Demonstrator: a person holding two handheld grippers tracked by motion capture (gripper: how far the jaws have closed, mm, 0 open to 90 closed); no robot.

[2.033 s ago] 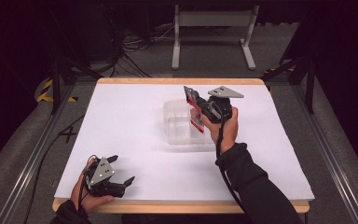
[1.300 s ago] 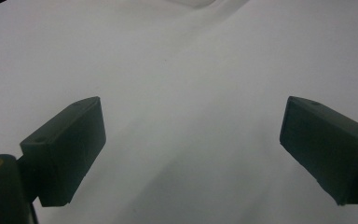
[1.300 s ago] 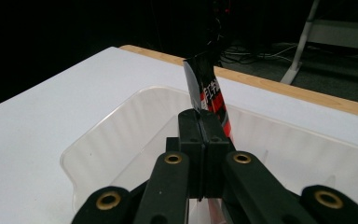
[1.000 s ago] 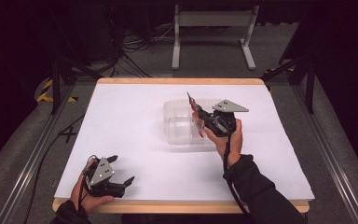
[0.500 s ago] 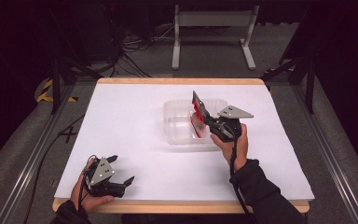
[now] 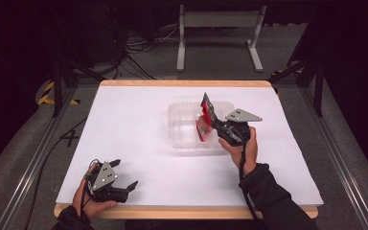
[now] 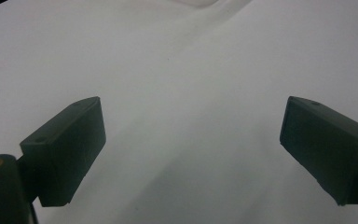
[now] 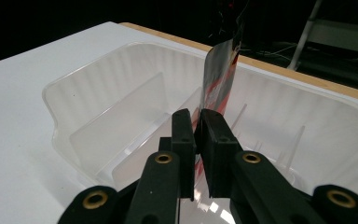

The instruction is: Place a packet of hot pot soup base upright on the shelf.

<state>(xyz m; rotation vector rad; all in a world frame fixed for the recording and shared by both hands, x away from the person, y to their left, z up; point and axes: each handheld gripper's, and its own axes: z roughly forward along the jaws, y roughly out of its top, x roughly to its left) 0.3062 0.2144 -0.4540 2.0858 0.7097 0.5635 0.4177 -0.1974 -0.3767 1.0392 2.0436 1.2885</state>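
A clear plastic tray [image 6: 182,132] with dividers sits on the white table, right of centre. My right gripper [image 6: 214,122] is shut on a thin red and black packet [image 6: 204,120], held on edge over the tray's right part. In the right gripper view the packet [image 8: 221,77] rises from between the closed jaws, above the tray [image 8: 98,100]. My left gripper [image 6: 124,175] rests open near the table's front left corner, nothing between its fingers [image 7: 65,151].
The white table [image 6: 134,110] has a wooden edge at front and back. Beyond it stand a metal frame stand [image 6: 218,33] and loose cables [image 6: 139,48] on the dark floor. Aluminium rails run along both sides.
My right gripper has drawn back toward the person and lowered with the packet, from above the tray's far side to over its right part. The left gripper has stayed still.
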